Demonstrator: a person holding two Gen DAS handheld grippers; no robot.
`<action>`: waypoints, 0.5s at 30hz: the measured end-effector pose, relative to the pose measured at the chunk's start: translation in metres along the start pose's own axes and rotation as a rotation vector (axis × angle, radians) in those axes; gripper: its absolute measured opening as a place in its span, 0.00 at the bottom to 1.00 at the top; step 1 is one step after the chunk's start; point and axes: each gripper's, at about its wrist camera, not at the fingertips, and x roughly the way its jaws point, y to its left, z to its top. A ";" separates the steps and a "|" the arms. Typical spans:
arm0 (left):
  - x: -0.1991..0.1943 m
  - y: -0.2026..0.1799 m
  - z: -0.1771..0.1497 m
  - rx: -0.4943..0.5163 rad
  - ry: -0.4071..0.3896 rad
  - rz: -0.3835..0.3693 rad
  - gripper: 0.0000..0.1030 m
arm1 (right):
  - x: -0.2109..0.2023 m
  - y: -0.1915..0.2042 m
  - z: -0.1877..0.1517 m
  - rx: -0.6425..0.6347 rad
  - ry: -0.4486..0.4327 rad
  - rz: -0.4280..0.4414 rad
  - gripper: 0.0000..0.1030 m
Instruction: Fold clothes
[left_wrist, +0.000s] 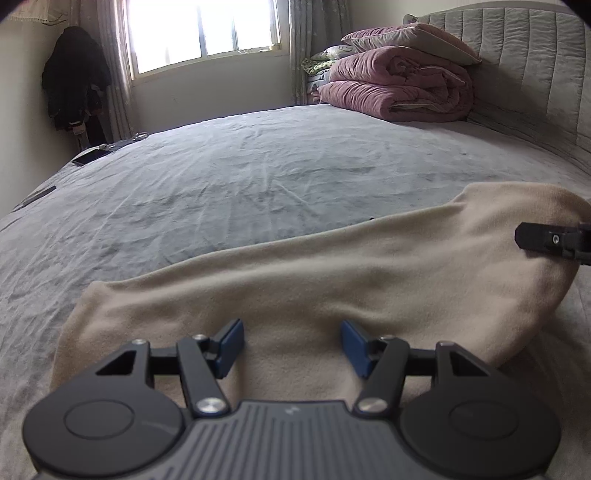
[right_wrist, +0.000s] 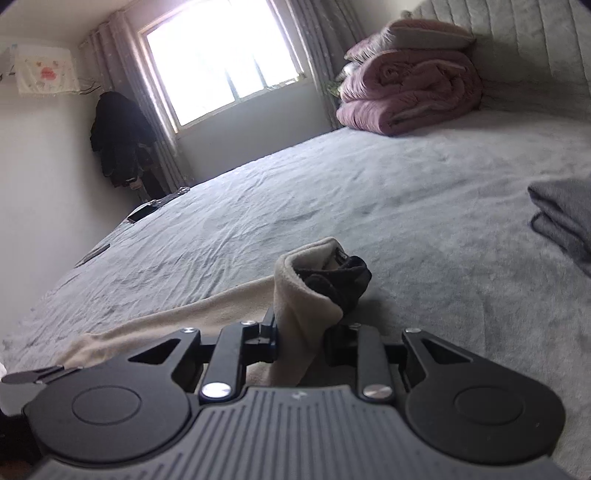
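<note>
beige garment (left_wrist: 280, 280) is lying across the bed (left_wrist: 258, 166) at six o'clock; right tool (right_wrist: 301, 332) is pinching its bunched end, left tool (left_wrist: 291, 345) is hovering wide open. no readable writing.

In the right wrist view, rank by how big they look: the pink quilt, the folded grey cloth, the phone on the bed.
1. Pink quilt
2. Folded grey cloth, cut off by the frame, so its rank is unsure
3. Phone

Grey wrinkled bedsheet (left_wrist: 258, 177) covers the bed. Folded pink quilt (left_wrist: 399, 88) with a pillow (left_wrist: 410, 37) on top sits against the padded headboard (left_wrist: 524, 62). Bright window (left_wrist: 203, 29), curtains (left_wrist: 114, 62), dark clothes (left_wrist: 74, 77) hanging in the corner, phone (left_wrist: 90, 156) near the bed's edge.
</note>
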 end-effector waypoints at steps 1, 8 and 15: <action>0.000 0.001 0.001 -0.005 -0.001 -0.005 0.53 | -0.002 0.007 -0.001 -0.048 -0.018 -0.002 0.25; 0.009 0.015 0.011 -0.074 0.001 -0.013 0.46 | -0.003 0.028 -0.008 -0.227 -0.078 -0.001 0.25; 0.030 0.011 0.031 -0.025 0.004 0.014 0.46 | -0.001 0.040 -0.010 -0.275 -0.093 0.026 0.25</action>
